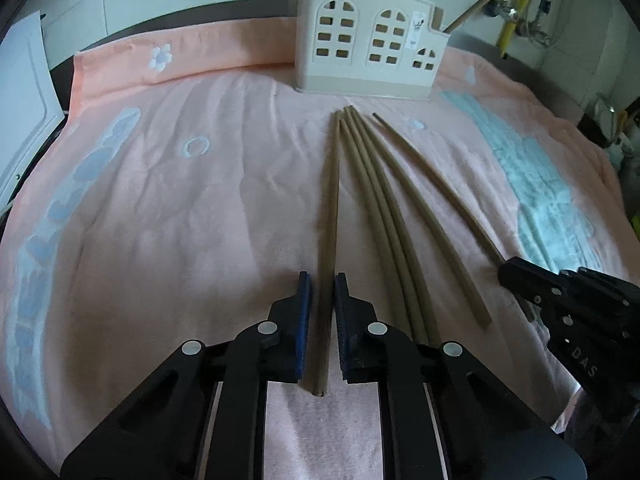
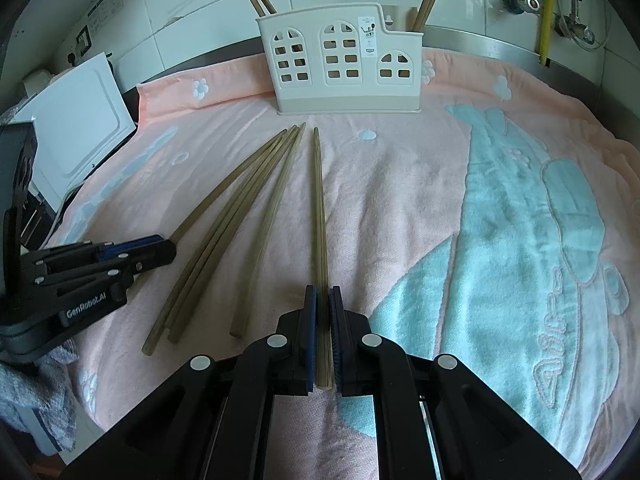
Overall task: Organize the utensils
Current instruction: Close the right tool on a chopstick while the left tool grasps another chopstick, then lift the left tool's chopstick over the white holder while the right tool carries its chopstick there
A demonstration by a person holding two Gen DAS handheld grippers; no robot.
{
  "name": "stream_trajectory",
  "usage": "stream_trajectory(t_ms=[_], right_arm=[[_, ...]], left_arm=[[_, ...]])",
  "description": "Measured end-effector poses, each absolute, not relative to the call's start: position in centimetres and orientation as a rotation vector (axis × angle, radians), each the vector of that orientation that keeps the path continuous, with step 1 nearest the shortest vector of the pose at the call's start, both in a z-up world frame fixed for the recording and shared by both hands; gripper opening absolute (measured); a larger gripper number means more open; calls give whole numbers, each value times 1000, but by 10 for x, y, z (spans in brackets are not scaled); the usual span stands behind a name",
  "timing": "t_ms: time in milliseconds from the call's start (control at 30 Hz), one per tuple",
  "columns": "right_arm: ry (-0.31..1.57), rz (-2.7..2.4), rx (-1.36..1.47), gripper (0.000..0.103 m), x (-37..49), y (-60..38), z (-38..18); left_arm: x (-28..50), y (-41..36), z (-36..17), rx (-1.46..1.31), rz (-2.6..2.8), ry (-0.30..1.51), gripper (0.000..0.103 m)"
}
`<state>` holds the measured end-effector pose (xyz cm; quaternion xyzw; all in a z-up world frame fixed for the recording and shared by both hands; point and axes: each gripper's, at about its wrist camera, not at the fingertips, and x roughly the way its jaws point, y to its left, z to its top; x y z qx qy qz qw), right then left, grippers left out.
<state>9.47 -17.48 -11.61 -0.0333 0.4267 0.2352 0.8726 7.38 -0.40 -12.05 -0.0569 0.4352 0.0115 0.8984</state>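
The towel is salmon pink, patterned with a pale turquoise whale and white flowers (light blue shapes along its left side). The utensil holder is cream. The chopsticks are olive-tan.

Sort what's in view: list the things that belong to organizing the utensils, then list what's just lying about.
Part of the job:
- chopsticks on the towel
- chopstick in the right gripper
- chopstick between the left gripper pads
- utensil holder, some chopsticks already inside

Just lying about:
- pink towel
- white appliance
- yellow hose and pipes
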Motion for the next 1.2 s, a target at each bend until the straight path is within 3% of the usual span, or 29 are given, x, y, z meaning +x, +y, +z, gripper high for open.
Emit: stream_trajectory(t_ms=[400, 1200], right_arm=[[858, 489, -68, 7, 91, -177, -113], [644, 585, -45, 7, 126, -177, 15]], left_arm=[[73, 3, -118, -147, -51, 849, 6], [75, 33, -18, -186, -166, 605, 5]])
